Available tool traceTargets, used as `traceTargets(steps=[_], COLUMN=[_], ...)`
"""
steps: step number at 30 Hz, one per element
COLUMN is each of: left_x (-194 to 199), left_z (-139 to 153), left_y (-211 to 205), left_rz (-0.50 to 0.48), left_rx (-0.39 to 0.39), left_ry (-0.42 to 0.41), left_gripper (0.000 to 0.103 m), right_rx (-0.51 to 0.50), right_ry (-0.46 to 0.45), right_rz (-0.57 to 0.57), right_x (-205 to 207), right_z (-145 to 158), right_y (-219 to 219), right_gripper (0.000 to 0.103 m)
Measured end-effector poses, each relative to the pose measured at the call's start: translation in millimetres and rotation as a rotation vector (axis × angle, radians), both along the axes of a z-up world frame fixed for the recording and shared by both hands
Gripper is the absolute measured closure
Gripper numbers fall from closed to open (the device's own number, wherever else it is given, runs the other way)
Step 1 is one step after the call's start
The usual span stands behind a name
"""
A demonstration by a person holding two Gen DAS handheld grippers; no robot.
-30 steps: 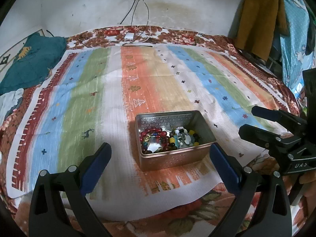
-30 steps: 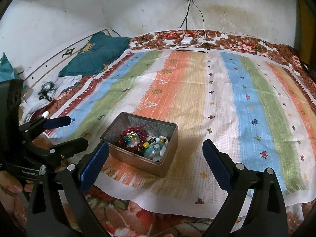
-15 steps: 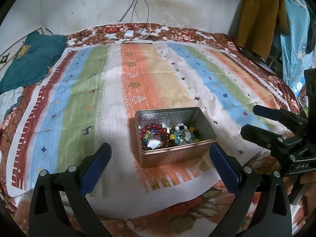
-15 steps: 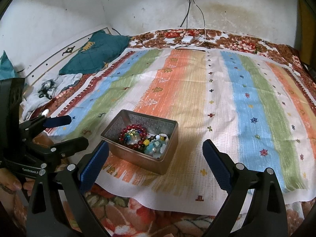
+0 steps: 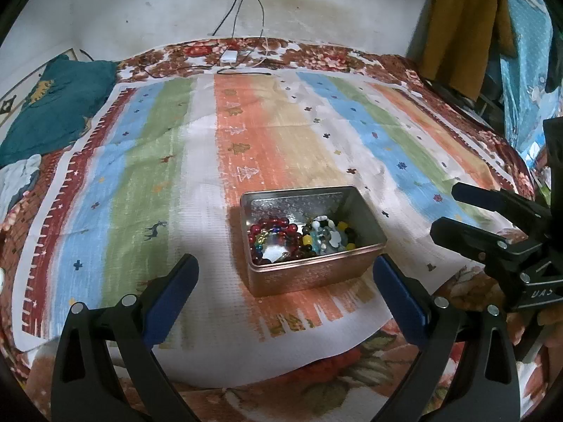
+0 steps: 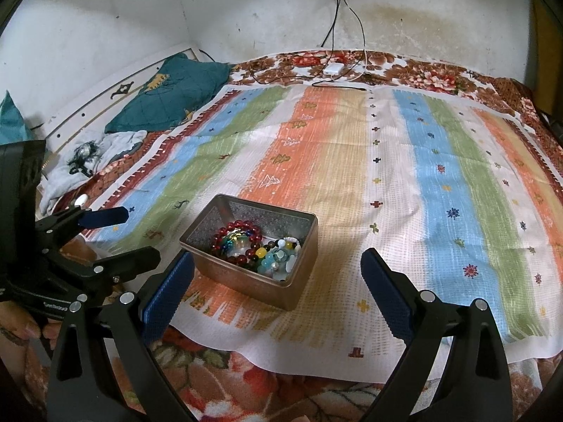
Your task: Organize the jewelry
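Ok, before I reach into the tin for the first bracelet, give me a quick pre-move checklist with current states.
1. Left gripper open, empty: ok.
2. Right gripper open, empty: ok.
3. Metal tin upright, lid off: ok.
4. Red bead bracelet exposed on top: ok.
5. Bracelet free of the mixed beads beside it: cannot tell.
6. Bare striped cloth around tin for laying pieces out: ok.

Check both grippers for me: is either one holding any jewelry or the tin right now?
Nothing is held. The left gripper and right gripper are both open and empty, short of the metal tin. The bead bracelets lie inside it.
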State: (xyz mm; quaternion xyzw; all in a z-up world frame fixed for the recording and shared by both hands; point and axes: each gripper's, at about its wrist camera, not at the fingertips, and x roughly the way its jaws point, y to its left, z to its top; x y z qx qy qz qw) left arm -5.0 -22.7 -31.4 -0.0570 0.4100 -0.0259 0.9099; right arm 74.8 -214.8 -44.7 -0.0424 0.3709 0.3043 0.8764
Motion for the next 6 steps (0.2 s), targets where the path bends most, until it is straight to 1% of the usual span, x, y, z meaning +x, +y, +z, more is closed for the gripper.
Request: traceTargets(steps=[6], left_x=[0.5], left_z=[-0.5], left_y=[0.3], left_rz=[-0.01], left_rx=[-0.006], left_ry=[0.006], left_gripper=[0.006], right_rx=[0.0], right_ry=[0.001], right_rz=[-0.001], right_x=[-2.1], right_z=[-1.9], right_y=[-1.6], right_gripper=[0.007])
